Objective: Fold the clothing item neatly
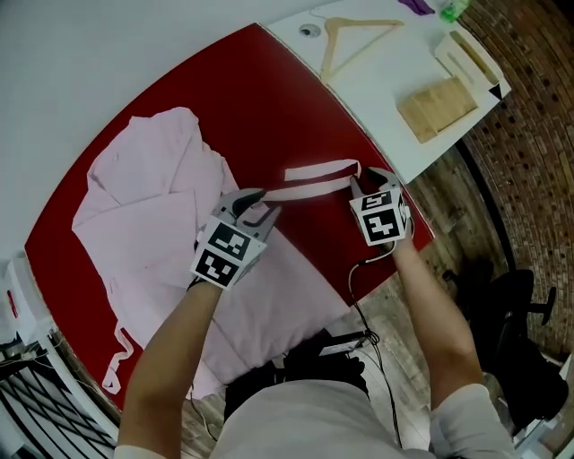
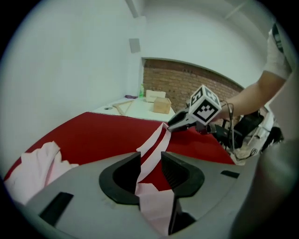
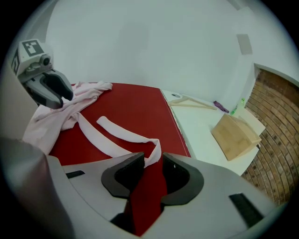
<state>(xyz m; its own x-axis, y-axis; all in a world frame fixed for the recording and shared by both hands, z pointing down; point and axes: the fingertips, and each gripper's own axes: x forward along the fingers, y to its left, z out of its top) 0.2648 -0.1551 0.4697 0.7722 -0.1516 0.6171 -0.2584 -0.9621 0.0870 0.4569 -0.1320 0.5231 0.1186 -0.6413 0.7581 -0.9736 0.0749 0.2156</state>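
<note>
**Straddling a pink strap with both jaws parted**

Both forearms reach in from the near edge, tilted downward. The left hand-held gripper (image 1: 256, 204) stands half open, with the strap (image 1: 314, 179) running loose between its jaws. The right hand-held gripper (image 1: 366, 184) is also parted, and the strap's folded end lies at its jaw tips, close to the right edge of the counter (image 1: 260, 99). The left forearm hides part of the pink garment (image 1: 152, 224). Open red surface lies beyond.

The left gripper (image 1: 260, 204) hides where the pink strap (image 1: 309, 184) joins the garment (image 1: 143, 224), and a green thing (image 1: 453, 9) is cropped at the top edge.
</note>
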